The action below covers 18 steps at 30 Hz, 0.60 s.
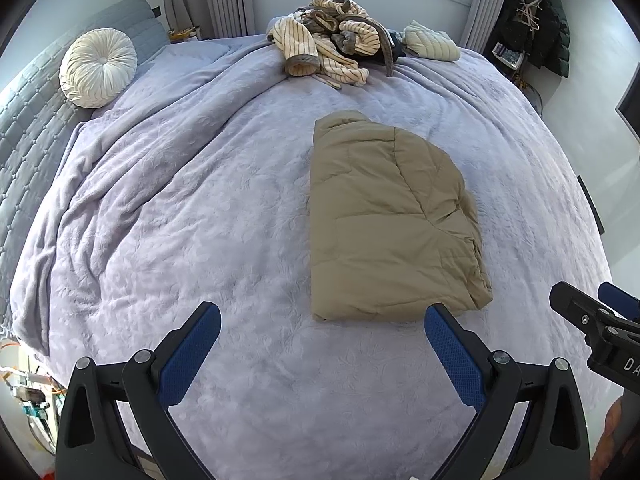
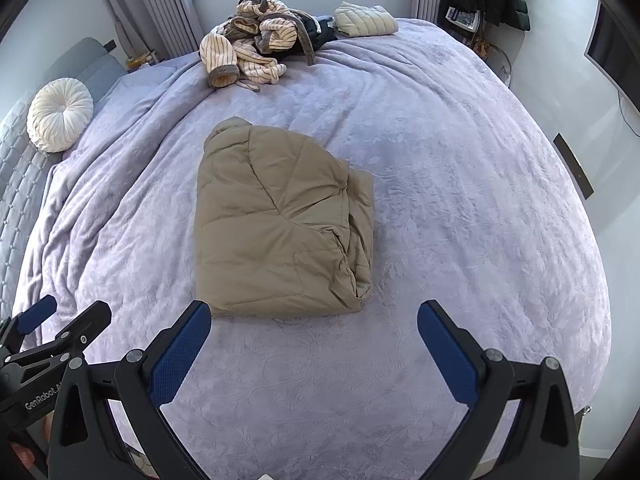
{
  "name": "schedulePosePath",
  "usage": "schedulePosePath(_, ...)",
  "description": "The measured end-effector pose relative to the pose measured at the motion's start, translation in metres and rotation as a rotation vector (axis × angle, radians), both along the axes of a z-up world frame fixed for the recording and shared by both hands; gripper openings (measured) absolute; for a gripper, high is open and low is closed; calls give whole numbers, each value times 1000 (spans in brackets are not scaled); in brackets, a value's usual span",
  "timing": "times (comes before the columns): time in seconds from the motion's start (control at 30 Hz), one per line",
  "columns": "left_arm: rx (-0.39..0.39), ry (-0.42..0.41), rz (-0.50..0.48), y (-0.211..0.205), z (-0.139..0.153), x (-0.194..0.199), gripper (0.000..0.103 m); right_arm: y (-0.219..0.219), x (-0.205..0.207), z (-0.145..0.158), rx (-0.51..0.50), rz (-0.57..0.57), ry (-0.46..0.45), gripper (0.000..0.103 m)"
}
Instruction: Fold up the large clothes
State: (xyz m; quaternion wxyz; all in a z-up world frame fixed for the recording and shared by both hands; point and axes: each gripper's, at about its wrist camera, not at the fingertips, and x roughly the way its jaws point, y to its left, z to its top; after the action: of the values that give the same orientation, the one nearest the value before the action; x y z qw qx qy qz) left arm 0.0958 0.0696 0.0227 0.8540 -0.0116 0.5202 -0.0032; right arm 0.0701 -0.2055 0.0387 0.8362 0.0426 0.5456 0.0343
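Note:
A tan quilted jacket lies folded into a compact bundle in the middle of the bed. My left gripper hovers open over the blanket just short of the bundle's near edge, nothing between its blue pads. My right gripper is also open and empty, its left pad close to the bundle's near left corner. The right gripper's fingers show at the right edge of the left wrist view; the left gripper's fingers show at the lower left of the right wrist view.
A lavender blanket covers the bed. At the far end sit a heap of striped cream clothes and a folded pale quilted garment. A round white cushion rests by the grey headboard.

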Motion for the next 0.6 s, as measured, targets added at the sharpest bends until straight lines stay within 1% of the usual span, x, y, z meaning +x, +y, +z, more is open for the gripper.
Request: schedulePosePath(0.6, -4, 2, 2, 3, 1, 2, 102, -7, 5, -1, -3, 5, 4, 103)
